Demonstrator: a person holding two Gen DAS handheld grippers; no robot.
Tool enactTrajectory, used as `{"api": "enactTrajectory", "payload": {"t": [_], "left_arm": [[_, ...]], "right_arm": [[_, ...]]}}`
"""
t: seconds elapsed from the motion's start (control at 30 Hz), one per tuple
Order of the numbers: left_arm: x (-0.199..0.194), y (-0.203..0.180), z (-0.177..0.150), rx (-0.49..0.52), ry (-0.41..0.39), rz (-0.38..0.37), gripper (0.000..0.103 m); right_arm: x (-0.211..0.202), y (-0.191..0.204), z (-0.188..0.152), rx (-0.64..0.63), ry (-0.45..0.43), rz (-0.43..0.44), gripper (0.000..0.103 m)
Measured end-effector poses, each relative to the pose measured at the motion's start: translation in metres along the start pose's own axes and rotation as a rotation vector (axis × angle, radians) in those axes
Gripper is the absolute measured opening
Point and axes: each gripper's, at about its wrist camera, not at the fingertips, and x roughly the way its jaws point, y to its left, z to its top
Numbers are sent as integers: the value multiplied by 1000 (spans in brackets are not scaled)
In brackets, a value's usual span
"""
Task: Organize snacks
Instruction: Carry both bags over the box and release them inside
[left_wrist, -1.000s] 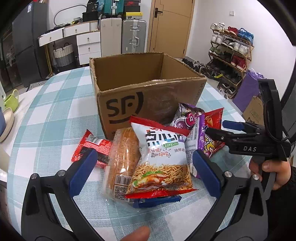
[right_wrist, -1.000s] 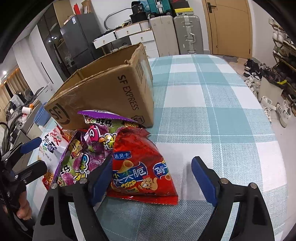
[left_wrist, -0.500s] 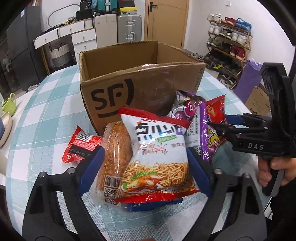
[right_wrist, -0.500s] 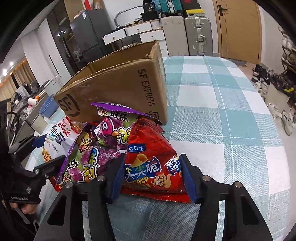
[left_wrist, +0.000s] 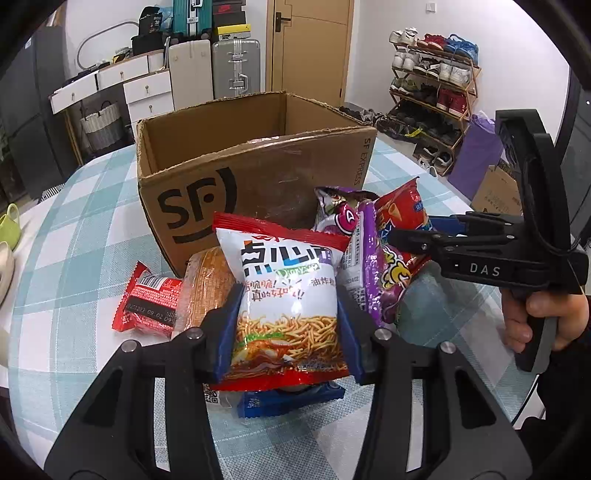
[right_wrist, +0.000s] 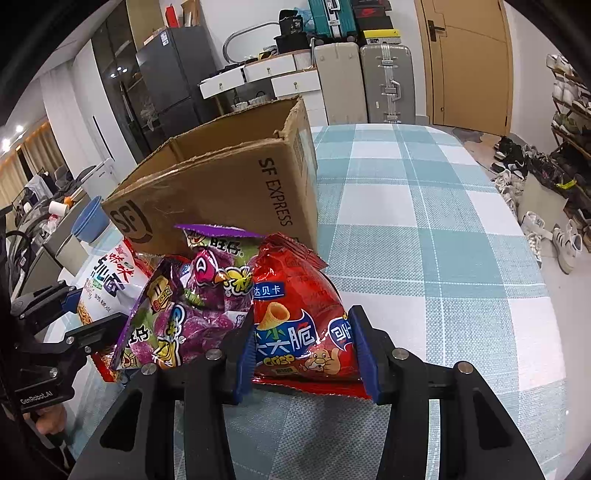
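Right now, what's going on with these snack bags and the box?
A person works two handheld grippers at once. The left gripper is clamped on the white noodle-snack bag; the right gripper is clamped on the red crisp bag. Both bags sit in the pile before the open cardboard box.

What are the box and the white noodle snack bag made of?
The box looks like plain brown corrugated cardboard, matte, with ragged torn top edges and printed black lettering. The white noodle snack bag seems to be glossy plastic film: it shows glare, wrinkles, and crimped sealed ends.
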Motion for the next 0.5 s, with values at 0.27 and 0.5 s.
{"api": "enactTrajectory", "payload": {"t": [0.27,0.5], "left_arm": [[-18,18,-3,-43,-36,-30,44],[-33,35,-1,-83,-68,-52,44]], "right_arm": [[-18,-3,5,10,-78,-5,47],[-41,1,10,3,-152,8,47]]}}
